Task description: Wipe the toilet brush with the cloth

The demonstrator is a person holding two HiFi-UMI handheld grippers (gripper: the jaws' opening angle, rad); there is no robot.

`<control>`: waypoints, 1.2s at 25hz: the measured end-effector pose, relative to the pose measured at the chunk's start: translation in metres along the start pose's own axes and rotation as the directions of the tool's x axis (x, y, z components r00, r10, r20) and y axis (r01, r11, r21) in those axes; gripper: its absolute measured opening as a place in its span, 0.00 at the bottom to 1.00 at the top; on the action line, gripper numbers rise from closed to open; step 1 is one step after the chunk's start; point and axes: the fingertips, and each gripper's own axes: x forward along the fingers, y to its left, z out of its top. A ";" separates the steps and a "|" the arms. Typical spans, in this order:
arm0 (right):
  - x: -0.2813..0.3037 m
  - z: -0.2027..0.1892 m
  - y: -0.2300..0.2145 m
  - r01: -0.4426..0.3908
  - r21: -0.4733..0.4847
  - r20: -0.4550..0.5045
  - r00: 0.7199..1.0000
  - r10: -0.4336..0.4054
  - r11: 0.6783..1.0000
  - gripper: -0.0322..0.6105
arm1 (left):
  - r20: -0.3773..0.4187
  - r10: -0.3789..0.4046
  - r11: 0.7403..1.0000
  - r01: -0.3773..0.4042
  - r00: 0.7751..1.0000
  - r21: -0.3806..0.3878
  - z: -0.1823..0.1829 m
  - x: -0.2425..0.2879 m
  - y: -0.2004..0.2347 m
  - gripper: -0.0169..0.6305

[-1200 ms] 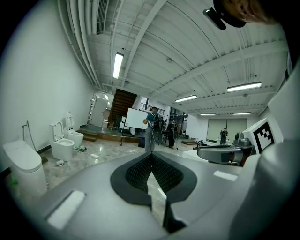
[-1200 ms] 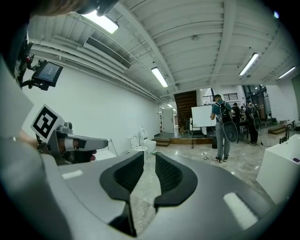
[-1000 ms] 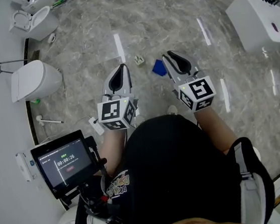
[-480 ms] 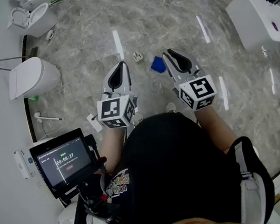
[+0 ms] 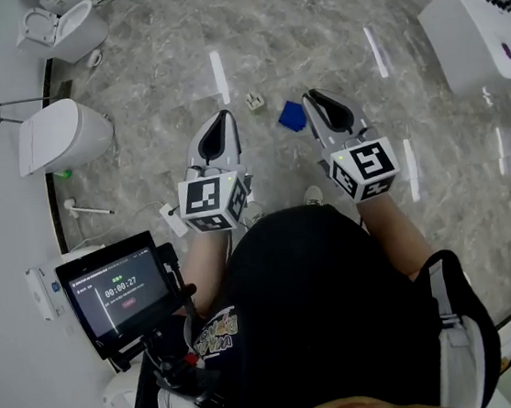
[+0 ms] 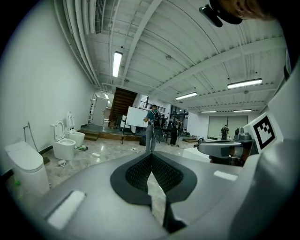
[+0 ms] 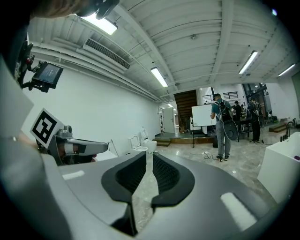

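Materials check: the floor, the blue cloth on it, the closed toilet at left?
floor: polished stone or stone-look tile, grey veining, glossy; ceiling lights mirror in it as streaks.
blue cloth: seems soft matte fabric, no shine; too small to be sure.
toilet: smooth white, soft sheen; glazed ceramic, lid possibly plastic.

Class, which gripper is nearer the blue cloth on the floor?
Right. The right gripper, jaws just closing on nothing, hangs just right of the blue cloth in the head view; the left gripper is farther off to the cloth's left.
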 end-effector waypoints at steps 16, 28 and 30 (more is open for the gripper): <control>0.000 -0.006 -0.001 0.008 -0.007 -0.015 1.000 -0.008 1.000 0.05 | -0.005 0.013 1.000 -0.013 1.000 0.019 0.002 -0.001 0.000 0.05; 0.000 -0.006 -0.007 0.015 0.059 0.005 1.000 -0.016 0.998 0.05 | -0.002 0.013 1.000 -0.013 1.000 0.025 0.001 0.000 0.001 0.05; 0.001 -0.006 -0.006 0.012 0.057 0.004 1.000 -0.012 0.998 0.05 | -0.004 0.013 1.000 -0.013 1.000 0.024 0.001 0.000 0.000 0.05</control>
